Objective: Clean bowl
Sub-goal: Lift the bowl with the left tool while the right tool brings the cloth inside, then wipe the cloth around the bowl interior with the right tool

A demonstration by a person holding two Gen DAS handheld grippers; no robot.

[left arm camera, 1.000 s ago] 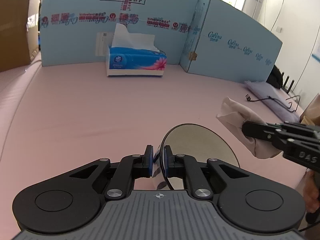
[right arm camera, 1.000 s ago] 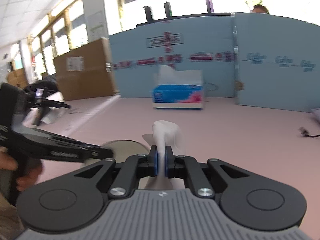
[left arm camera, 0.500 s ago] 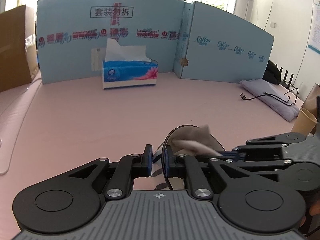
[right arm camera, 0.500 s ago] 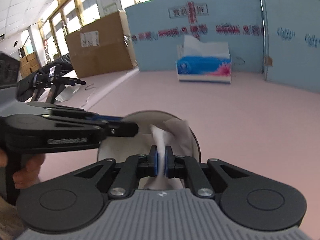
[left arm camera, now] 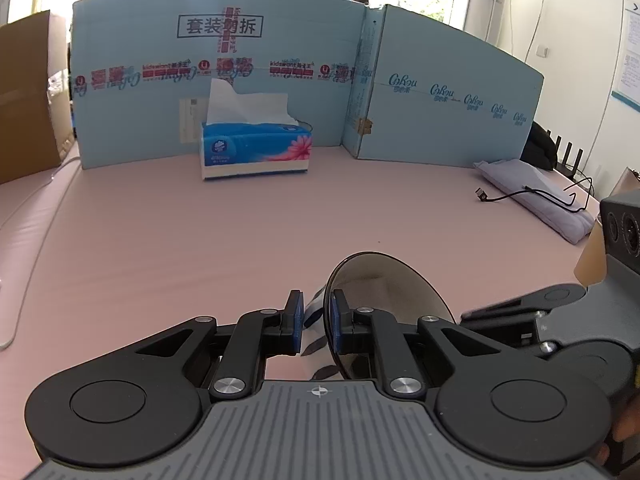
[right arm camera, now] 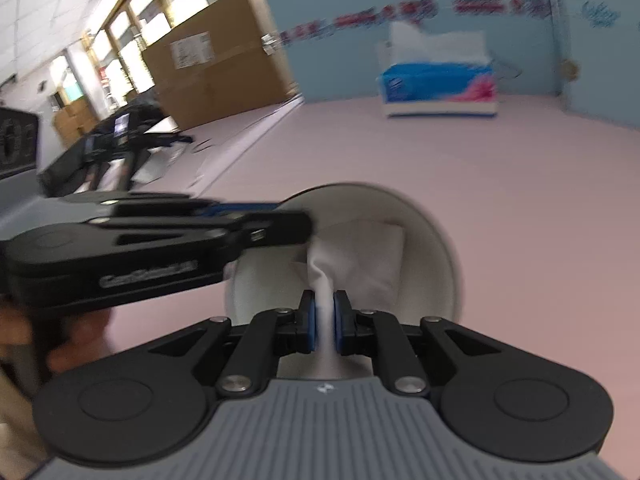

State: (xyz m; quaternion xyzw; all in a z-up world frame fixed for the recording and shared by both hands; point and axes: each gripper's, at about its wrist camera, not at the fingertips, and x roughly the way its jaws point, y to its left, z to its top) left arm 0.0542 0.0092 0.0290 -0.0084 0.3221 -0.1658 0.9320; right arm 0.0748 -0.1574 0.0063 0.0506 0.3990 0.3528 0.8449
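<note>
My left gripper [left arm camera: 316,320] is shut on the rim of a pale bowl [left arm camera: 384,292], which it holds tilted above the pink table. Seen from the right wrist view, the bowl [right arm camera: 424,216] opens toward that camera, with the left gripper [right arm camera: 296,220] clamped on its left rim. My right gripper [right arm camera: 324,320] pinches a white tissue [right arm camera: 360,256] that spreads against the bowl's inner wall. Its jaws are opening slightly, with the tissue still between the pads. In the left wrist view the right gripper [left arm camera: 468,314] reaches in from the right, its tips hidden behind the bowl's rim.
A blue tissue box [left arm camera: 256,148] stands at the back in front of a light blue cardboard screen [left arm camera: 440,120]. A folded lilac cloth [left arm camera: 536,196] with a black cable lies at the right, near a paper cup [left arm camera: 592,256]. Brown cartons [right arm camera: 216,76] stand on the left.
The right gripper has carried the tissue from beside the bowl into it and pressed it against the inside. The left gripper has kept the bowl almost still.
</note>
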